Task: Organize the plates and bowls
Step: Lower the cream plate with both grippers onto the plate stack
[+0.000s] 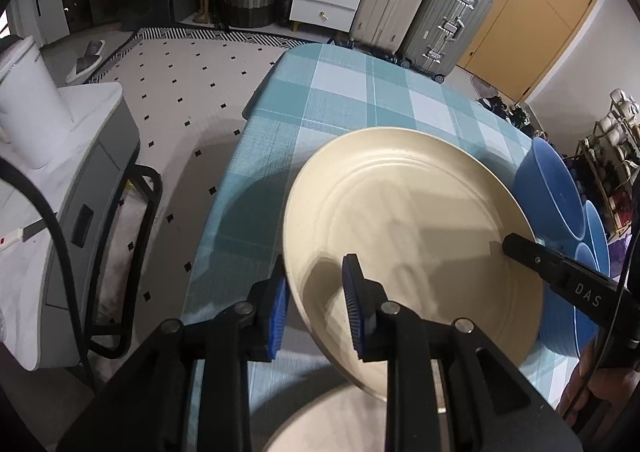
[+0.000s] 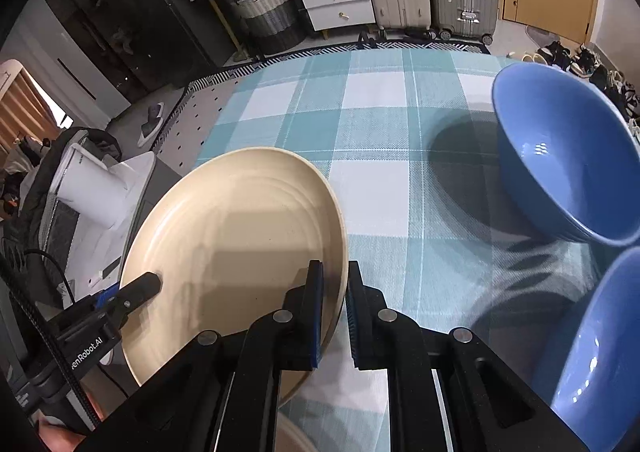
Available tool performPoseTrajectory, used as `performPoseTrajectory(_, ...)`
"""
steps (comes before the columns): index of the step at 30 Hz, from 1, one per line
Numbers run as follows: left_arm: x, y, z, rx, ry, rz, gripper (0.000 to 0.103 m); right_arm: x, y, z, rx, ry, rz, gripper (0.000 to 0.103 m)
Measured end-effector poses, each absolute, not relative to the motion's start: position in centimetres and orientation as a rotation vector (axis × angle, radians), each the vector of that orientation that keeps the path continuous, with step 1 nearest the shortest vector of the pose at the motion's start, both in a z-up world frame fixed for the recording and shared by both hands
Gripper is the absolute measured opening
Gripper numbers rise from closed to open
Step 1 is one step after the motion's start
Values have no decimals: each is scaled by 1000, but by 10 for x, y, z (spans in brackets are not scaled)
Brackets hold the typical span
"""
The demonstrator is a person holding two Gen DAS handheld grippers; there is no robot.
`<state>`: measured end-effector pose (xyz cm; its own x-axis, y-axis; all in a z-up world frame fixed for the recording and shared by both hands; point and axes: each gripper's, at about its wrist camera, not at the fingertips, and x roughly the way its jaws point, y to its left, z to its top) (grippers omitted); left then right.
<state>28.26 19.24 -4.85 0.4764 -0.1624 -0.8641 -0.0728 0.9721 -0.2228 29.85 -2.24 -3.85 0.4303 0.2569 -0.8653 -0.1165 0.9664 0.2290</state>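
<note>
Clamping opposite rims of one cream plate (image 1: 412,228), left gripper (image 1: 316,304) and right gripper (image 2: 334,312) hold it tilted above the checked tablecloth (image 2: 372,115), clear of a second plate (image 1: 320,424) below, blue bowls (image 2: 560,155) beside, presumably for stacking.

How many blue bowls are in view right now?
3: the blue bowls sit in a row along the table's right side, far bowl, middle bowl, nearest bowl. More may be hidden.
</note>
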Motion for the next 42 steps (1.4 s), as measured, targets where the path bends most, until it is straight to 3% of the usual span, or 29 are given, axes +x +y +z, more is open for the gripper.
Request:
performPoseTrajectory(16, 177, 179, -19, -208, 1013, 20, 24, 186, -36, -6, 193, 1049, 298, 10)
performPoseTrajectory(27, 117, 172, -29, -213, 998, 47, 24, 124, -45, -25, 199, 1051, 331, 9)
performPoseTrajectory(42, 104, 170, -65, -198, 1013, 132, 23, 99, -33, -64, 77, 1011, 363, 10)
